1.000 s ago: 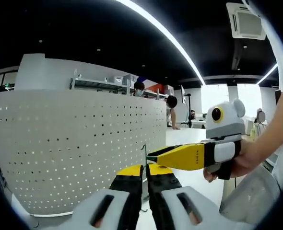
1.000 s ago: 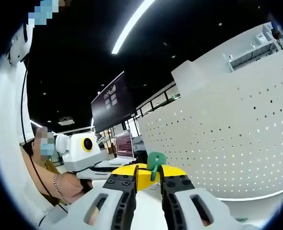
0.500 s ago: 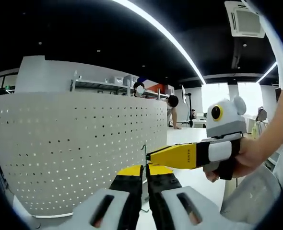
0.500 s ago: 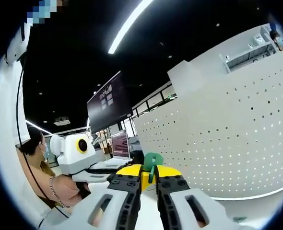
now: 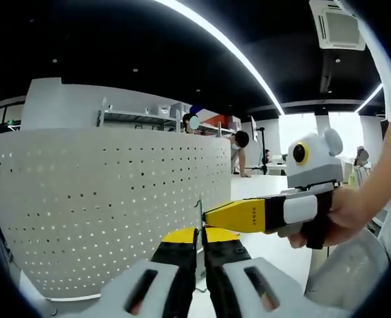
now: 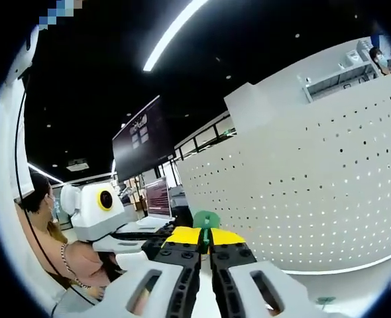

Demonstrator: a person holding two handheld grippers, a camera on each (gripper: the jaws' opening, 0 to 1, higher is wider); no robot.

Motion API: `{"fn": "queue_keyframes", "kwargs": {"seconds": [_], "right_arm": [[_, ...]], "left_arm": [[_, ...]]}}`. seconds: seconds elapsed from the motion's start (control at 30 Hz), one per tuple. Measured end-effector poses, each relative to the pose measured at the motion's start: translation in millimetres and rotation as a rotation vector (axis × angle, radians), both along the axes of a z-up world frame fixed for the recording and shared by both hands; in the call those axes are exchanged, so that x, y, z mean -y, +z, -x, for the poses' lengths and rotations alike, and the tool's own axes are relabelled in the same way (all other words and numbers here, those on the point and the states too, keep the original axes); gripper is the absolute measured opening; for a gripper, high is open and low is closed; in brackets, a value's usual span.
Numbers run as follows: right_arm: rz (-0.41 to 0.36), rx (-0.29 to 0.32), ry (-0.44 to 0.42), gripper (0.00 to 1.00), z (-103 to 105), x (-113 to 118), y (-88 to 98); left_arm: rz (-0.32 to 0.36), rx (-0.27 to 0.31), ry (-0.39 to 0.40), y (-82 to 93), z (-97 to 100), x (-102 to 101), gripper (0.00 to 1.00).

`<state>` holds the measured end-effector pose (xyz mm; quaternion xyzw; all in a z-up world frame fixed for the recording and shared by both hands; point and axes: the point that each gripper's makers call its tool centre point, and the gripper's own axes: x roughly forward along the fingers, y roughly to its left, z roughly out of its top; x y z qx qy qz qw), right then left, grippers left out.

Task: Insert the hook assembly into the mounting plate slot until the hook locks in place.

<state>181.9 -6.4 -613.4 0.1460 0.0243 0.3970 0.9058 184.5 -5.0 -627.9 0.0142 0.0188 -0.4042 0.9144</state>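
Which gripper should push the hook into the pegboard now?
Right, probably. The right gripper is shut on the green hook, beside the pegboard. The left gripper pinches a thin metal piece there.

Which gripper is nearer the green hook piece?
Right. The right gripper is shut on the green hook piece, directly at its fingertips; the left gripper sits beside it, to its left.

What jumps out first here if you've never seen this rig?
The big white perforated panel curving across the middle of the left gripper view, and again on the right of the right gripper view. Next, the right gripper, jaws shut on a small green hook piece at bottom centre. Then the left gripper, jaws closed on a thin metal part, with the right gripper's yellow tip reaching in beside it.
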Motion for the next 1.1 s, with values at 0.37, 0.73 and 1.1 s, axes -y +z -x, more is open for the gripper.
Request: {"fn": "queue_keyframes", "kwargs": {"seconds": [0.37,0.73,1.1], "right_arm": [[0.002,-0.025,-0.003,0.00,0.8,0.7,-1.1],[-0.006,-0.048,0.005,0.00,1.0,2.5,-2.3],[-0.005,-0.050,0.006,0.00,1.2,3.2,-4.0]], "left_arm": [[0.011,-0.020,0.000,-2.3,0.3,0.0,0.03],[-0.019,-0.018,0.008,-6.3,-1.7,-0.3,0.28],[-0.050,-0.053,0.066,-19.7,-10.0,-7.9,0.75]]}}
